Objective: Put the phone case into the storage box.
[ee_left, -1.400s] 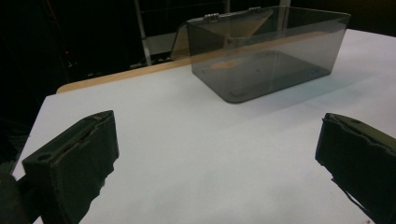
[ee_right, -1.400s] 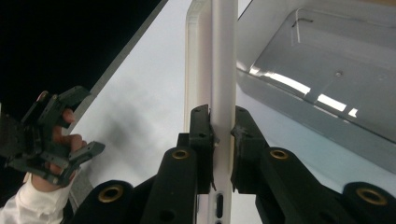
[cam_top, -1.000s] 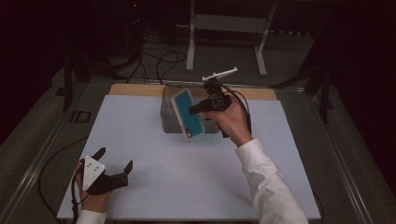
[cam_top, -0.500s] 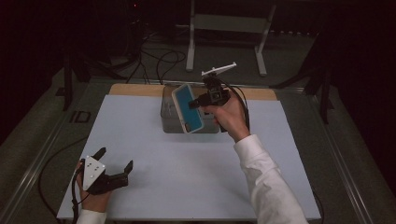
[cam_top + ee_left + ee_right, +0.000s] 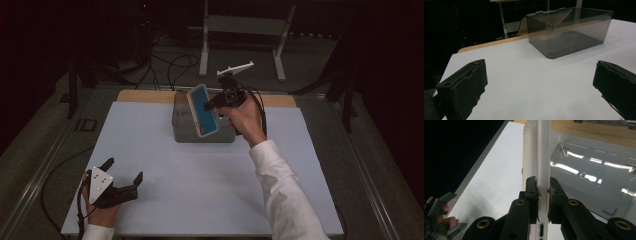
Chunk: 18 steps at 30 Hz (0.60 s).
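Right gripper (image 5: 214, 101), centre of the high view: jaws pinched on the edge of the phone (image 5: 203, 110), a slim slab with a teal face and pale case, held in the air. Over the last second the phone has shifted from the front wall of the clear box (image 5: 181, 131) to slightly higher above it, more upright, its lower end near the front rim. Judgement: I am lining it up to lower into the box; release not yet due. Left gripper (image 5: 122, 183), lower left, rests on the white surface (image 5: 200, 190), jaws spread, nothing between them.
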Available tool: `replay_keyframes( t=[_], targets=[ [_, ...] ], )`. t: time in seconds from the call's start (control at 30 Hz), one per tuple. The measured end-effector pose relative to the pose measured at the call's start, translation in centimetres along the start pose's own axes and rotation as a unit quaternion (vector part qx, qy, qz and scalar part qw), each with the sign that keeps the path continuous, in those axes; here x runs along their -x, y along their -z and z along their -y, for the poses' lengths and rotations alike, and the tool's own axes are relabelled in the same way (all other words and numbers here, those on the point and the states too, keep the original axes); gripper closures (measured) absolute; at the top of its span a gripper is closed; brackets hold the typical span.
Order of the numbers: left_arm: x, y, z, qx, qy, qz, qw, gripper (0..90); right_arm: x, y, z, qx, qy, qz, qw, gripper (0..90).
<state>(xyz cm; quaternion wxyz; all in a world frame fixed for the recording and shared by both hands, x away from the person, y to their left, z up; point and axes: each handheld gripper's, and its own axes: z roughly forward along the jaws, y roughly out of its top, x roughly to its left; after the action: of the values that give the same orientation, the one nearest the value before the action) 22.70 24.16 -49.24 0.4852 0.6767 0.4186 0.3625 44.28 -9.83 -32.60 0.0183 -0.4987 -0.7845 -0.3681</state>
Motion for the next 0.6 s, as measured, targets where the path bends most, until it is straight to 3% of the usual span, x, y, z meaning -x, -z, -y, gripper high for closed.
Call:
replay_keyframes(
  t=[0.37,0.6],
  targets=[
    [0.0,0.0,0.0,0.002,0.001,-0.001,1.0000,0.2,0.2,-0.2,-1.1,0.009,-0.011,0.010,0.9999,81.6],
    [0.0,0.0,0.0,0.001,0.000,0.001,1.0000,0.2,0.5,-0.4,-1.4,0.009,-0.013,0.028,0.9995,81.7]
  ],
)
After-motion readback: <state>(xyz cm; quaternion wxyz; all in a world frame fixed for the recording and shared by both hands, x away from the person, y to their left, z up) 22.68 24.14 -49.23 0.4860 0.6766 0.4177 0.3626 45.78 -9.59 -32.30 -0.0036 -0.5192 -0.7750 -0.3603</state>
